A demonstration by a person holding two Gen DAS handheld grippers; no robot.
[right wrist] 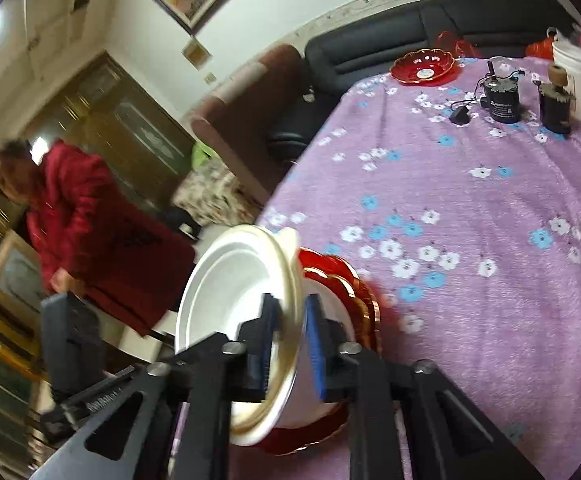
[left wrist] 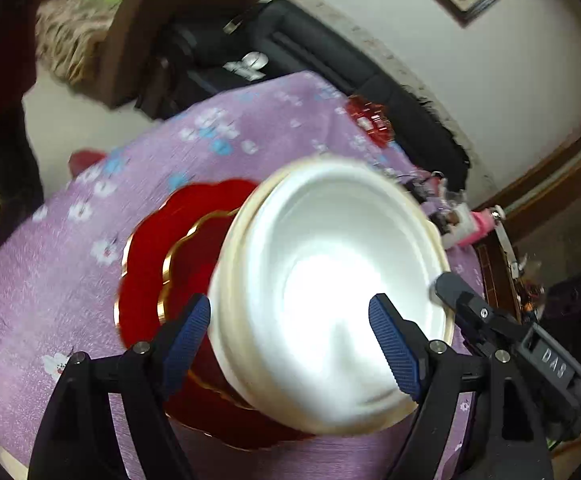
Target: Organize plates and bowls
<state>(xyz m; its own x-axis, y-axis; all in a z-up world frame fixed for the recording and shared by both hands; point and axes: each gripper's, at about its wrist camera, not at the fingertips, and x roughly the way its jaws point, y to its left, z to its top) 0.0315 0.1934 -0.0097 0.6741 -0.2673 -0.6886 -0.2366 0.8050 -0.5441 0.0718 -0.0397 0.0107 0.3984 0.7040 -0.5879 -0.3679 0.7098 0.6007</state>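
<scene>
A white bowl (left wrist: 322, 260) with a cream rim hangs tilted on its side over a stack of red gold-edged plates (left wrist: 150, 264) on the purple flowered tablecloth (left wrist: 50, 280). My right gripper (right wrist: 290, 344) is shut on the bowl's rim (right wrist: 290, 312), one pad inside and one outside. In the left wrist view it comes in from the right (left wrist: 438, 288). My left gripper (left wrist: 290, 332) stands open in front of the bowl's mouth, and its pads do not press on it. In the right wrist view the red plates (right wrist: 350, 284) lie just behind the bowl (right wrist: 226, 280).
Another red dish (right wrist: 422, 66) sits at the table's far edge. A black cylinder with a cable (right wrist: 504, 100), a dark spool (right wrist: 554, 108) and a white jar (right wrist: 576, 80) stand at the far right. A person in a red coat (right wrist: 90, 220) stands left of the table, with a dark sofa (right wrist: 410, 32) behind.
</scene>
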